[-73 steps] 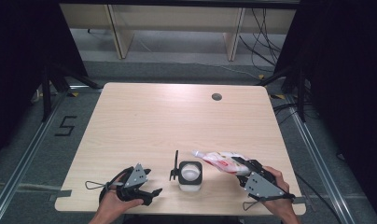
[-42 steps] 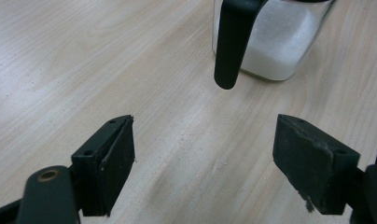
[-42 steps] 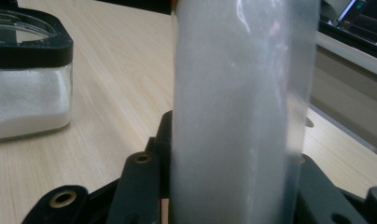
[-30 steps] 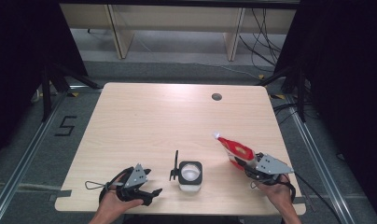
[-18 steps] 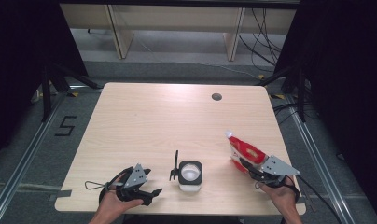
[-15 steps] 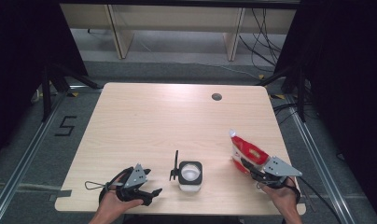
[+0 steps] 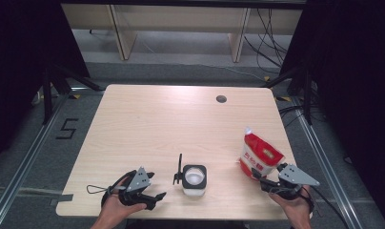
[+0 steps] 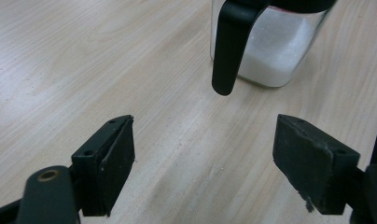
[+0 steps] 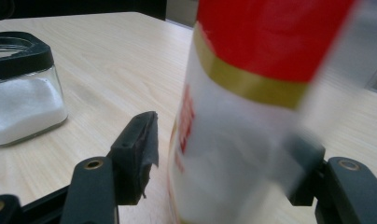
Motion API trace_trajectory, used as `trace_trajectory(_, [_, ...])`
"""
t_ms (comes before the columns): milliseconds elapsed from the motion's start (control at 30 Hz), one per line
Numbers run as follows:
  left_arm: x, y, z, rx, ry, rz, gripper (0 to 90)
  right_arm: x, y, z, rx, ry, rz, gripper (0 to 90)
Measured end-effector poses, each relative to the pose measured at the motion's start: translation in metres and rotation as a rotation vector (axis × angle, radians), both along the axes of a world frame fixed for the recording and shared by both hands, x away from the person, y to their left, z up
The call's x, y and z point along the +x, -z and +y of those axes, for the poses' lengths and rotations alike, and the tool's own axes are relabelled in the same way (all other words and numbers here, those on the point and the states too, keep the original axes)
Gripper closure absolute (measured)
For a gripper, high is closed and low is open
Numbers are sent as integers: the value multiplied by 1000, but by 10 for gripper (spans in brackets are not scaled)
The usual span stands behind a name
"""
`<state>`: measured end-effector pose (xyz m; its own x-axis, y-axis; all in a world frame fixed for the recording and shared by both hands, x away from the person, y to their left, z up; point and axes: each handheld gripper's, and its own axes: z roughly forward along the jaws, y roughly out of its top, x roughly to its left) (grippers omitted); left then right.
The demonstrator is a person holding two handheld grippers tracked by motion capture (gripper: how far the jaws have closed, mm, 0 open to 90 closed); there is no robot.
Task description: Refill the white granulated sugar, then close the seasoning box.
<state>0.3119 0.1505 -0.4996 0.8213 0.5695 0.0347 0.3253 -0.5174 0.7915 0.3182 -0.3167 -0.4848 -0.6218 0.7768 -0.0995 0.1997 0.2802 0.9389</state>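
A red and white bag [image 7: 260,155] stands upright on the table near its front right corner. My right gripper [image 7: 256,174] is around its lower part, and the jaws have just been opening. In the right gripper view a gap shows between the left pad and the bag [image 9: 252,116], so my right gripper [image 9: 224,149] is open. A square glass jar [image 7: 194,179] of white powder stands at the front centre, its black lid [image 7: 179,169] flipped up. Left of it my left gripper [image 7: 155,187] rests open, and its view shows my left gripper [image 8: 203,154] facing the jar [image 8: 270,51] and holding nothing.
The wooden table [image 7: 157,124] has a round cable hole [image 7: 221,99] at the back right. The bag stands close to the table's right edge. The jar [image 9: 23,102] is off to the left of my right gripper.
My right hand carried the bag from beside the jar to the right and stood it upright near the table's edge. Its jaws have spread wider. My left hand stayed still.
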Motion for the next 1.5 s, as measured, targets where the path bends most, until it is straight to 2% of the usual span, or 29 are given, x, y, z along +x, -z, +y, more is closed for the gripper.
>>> trace_trajectory(33, [1,-1,0,15,3,-4,204,-3,0,-2,7,1,2,388])
trace_trajectory(67, [0,-2,0,1,10,8,204,-6,-1,-4,10,15,1,389])
trace_trajectory(100, [-1,-1,-2,-22,1,15,204,-6,-2,-6,-3,9,-48,389])
trace_trajectory(167, [-1,0,-3,-35,-11,4,204,-13,-3,-7,9,21,-2,377])
trace_trajectory(233, [0,-4,0,-14,-2,8,204,-14,-4,-10,-22,29,-47,364])
trace_trajectory(267, [0,-4,-1,-35,-5,3,204,-19,-4,-9,9,41,14,355])
trace_trajectory(333, [0,-7,0,-48,-15,6,204,-23,-3,-9,22,56,20,342])
trace_trajectory(367, [0,-8,0,-57,-11,12,204,-27,-4,-9,28,68,51,339])
trace_trajectory(433, [1,-11,-1,-60,-8,-2,211,-30,-3,-11,6,65,42,325])
trace_trajectory(500, [0,-12,-3,-81,-16,4,215,-35,-3,-10,7,90,68,314])
trace_trajectory(600, [1,-17,-4,-72,-7,0,228,-40,-1,-9,-12,96,78,301])
trace_trajectory(667, [1,-19,-6,-92,-4,3,229,-43,-1,-8,-37,84,81,301])
trace_trajectory(700, [0,-20,-6,-83,-8,1,229,-44,-2,-7,-39,88,64,301])
trace_trajectory(733, [0,-21,-6,-92,4,-12,231,-49,-2,-5,-12,111,103,301])
trace_trajectory(767, [-1,-23,-6,-93,2,-5,234,-47,-2,-7,-29,103,54,299])
trace_trajectory(800, [0,-23,-6,-90,7,-21,240,-51,-2,-5,-6,121,105,295])
trace_trajectory(833, [-1,-25,-6,-92,-2,-6,245,-52,-2,-5,-9,124,107,293])
trace_trajectory(900, [-2,-28,-6,-98,-1,-16,263,-49,-3,-6,-42,94,57,291])
trace_trajectory(933, [-2,-29,-7,-112,-2,-11,268,-52,-3,-5,-39,92,96,290])
trace_trajectory(967, [-1,-31,-6,-101,4,-20,279,-52,-2,-4,-35,94,91,289])
trace_trajectory(1000, [-1,-34,-7,-103,6,-27,293,-50,-2,-5,-61,86,66,288])
trace_trajectory(1033, [0,-35,-7,-103,6,-32,310,-52,-2,-3,-39,91,106,287])
trace_trajectory(1133, [0,-39,-9,-105,4,-34,341,-49,-1,-6,-99,69,55,285])
trace_trajectory(1233, [0,-40,-11,-107,23,-52,431,-50,-1,-5,-73,79,76,285])
trace_trajectory(1267, [-1,-42,-10,-90,31,-59,469,-49,-1,-6,-80,82,59,285])
trace_trajectory(1333, [-1,-42,-11,-91,35,-64,533,-52,-1,-3,-45,96,118,285])
trace_trajectory(1400, [0,-43,-11,-90,42,-73,597,-51,0,-3,-57,84,106,285])
trace_trajectory(1467, [2,-44,-13,-89,54,-76,678,-50,-1,-4,-63,94,66,285])
trace_trajectory(1500, [3,-45,-13,-90,53,-85,711,-52,-2,-3,-56,92,99,285])
